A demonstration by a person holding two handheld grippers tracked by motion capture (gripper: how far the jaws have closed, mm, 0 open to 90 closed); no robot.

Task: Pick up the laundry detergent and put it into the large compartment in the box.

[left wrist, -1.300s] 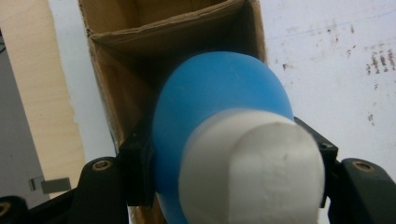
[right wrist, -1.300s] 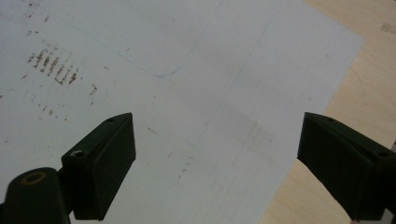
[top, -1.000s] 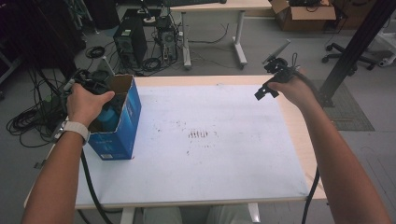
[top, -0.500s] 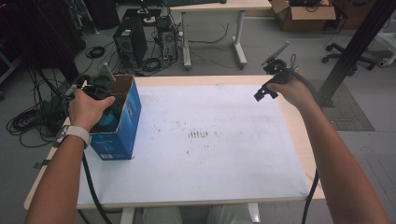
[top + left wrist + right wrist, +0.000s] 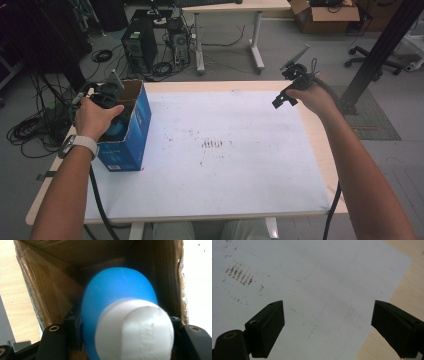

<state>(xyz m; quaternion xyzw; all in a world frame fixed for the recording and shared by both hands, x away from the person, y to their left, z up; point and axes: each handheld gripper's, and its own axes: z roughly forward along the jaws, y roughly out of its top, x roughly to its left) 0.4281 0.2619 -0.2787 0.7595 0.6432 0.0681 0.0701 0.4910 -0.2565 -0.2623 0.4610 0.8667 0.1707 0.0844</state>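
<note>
A blue cardboard box [image 5: 131, 137] stands with its top open at the table's left edge. My left gripper [image 5: 107, 93] reaches into that opening, with the person's hand over it. In the left gripper view, my left gripper [image 5: 123, 326] is shut on a rounded blue object [image 5: 117, 292] with a white end [image 5: 136, 332], inside the box's brown walls [image 5: 47, 292]. My right gripper [image 5: 283, 98] hovers over the far right of the white sheet [image 5: 215, 145]. It stands open [image 5: 328, 325], with bare sheet between the jaws.
The white sheet [image 5: 312, 272] has brown smudges [image 5: 214, 144] near its middle and covers most of the wooden table [image 5: 325, 150]. Computer towers [image 5: 137, 45], cables and another desk lie on the floor beyond the far edge. A black post [image 5: 380, 50] rises at the right.
The left hand has shifted only slightly at the box's open top. The right hand has kept still.
</note>
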